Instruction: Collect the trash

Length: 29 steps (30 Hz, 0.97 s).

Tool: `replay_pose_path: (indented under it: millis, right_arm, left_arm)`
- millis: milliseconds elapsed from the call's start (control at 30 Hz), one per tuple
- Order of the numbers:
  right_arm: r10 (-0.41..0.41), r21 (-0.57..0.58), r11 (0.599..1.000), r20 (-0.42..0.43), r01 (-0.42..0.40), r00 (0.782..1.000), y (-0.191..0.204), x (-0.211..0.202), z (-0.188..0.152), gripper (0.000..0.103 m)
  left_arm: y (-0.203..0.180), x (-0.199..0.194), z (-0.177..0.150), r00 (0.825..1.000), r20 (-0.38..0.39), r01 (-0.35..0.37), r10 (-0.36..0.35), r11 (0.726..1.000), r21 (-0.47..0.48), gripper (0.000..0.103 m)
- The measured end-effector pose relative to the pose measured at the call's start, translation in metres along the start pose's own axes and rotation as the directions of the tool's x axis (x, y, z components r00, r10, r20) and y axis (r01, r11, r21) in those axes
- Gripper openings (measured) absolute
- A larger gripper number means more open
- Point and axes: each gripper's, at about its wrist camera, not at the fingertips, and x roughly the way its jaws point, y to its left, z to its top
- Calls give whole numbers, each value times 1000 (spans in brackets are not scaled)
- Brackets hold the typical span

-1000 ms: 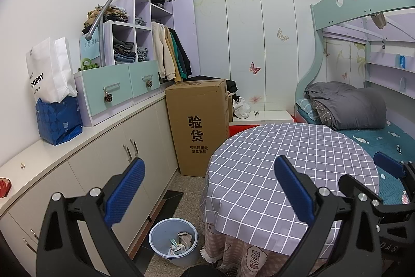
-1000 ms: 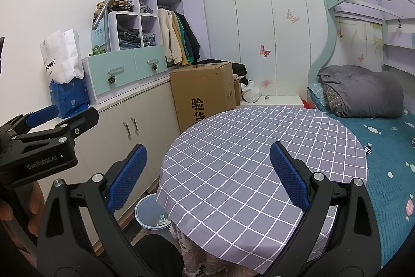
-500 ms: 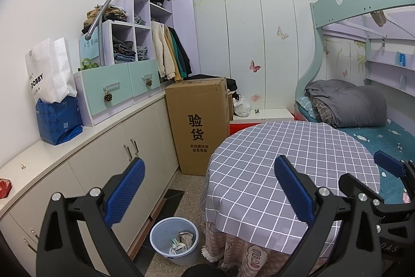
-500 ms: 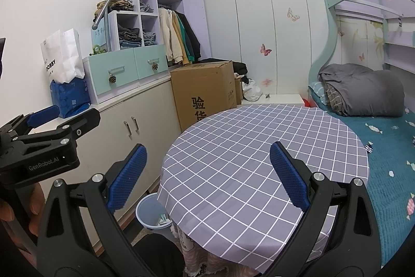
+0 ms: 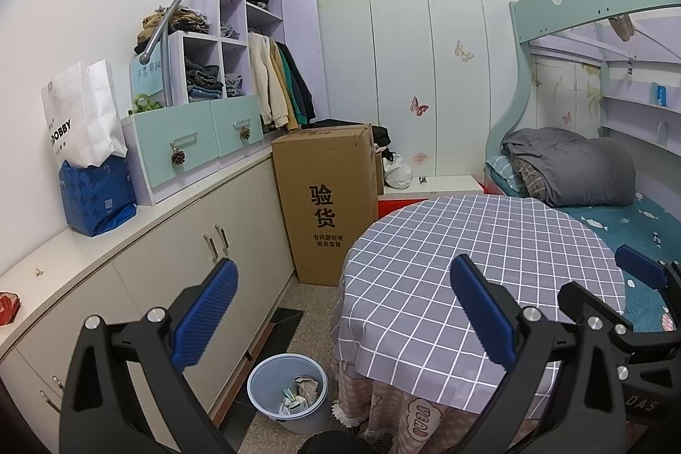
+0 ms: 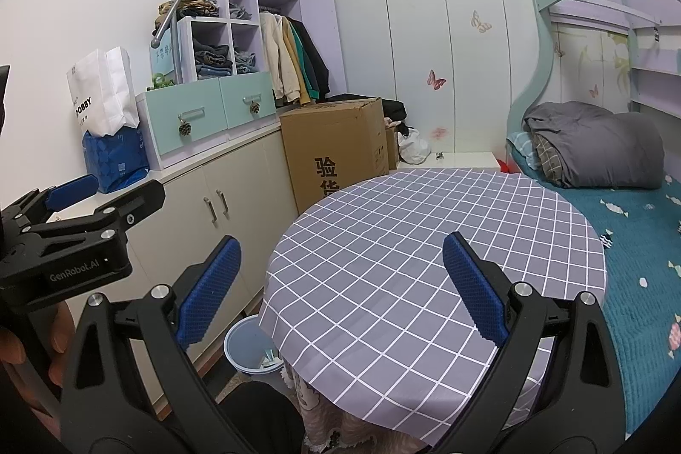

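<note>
A light blue trash bin [image 5: 289, 390] with paper scraps inside stands on the floor between the cabinets and the round table [image 5: 481, 266]; in the right wrist view the bin [image 6: 247, 347] is partly hidden by the tablecloth. My left gripper [image 5: 340, 309] is open and empty, held above the bin and the table's left edge. My right gripper [image 6: 340, 288] is open and empty above the checked tablecloth [image 6: 425, 249]. No loose trash shows on the tablecloth. The left gripper also shows at the left of the right wrist view [image 6: 81, 224].
White cabinets [image 5: 191, 254] run along the left wall, with a blue bag [image 5: 98, 198] and a small red item [image 5: 8, 307] on top. A tall cardboard box [image 5: 327, 198] stands beyond the bin. A bunk bed [image 5: 596, 173] with a grey blanket lies to the right.
Both views have shifted slightly; the bin sits a little further right in the left wrist view. Both grippers stay open and empty.
</note>
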Motion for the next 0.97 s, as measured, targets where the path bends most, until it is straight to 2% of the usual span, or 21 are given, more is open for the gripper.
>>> replay_pose_path:
  millis: [500, 767, 967]
  right_arm:
    - [1, 16, 1000, -7, -1, 1000, 9, 0, -5, 94]
    - [-10, 23, 1000, -27, 11, 1000, 6, 8, -7, 94]
    - [-40, 48, 998, -71, 44, 997, -10, 25, -15, 94]
  left_arm:
    - [8, 3, -4, 1000, -7, 5, -5, 1000, 6, 98]
    - [7, 16, -8, 1000, -21, 5, -5, 1000, 11, 98]
    - [0, 42, -16, 996, -84, 7, -7, 1000, -5, 98]
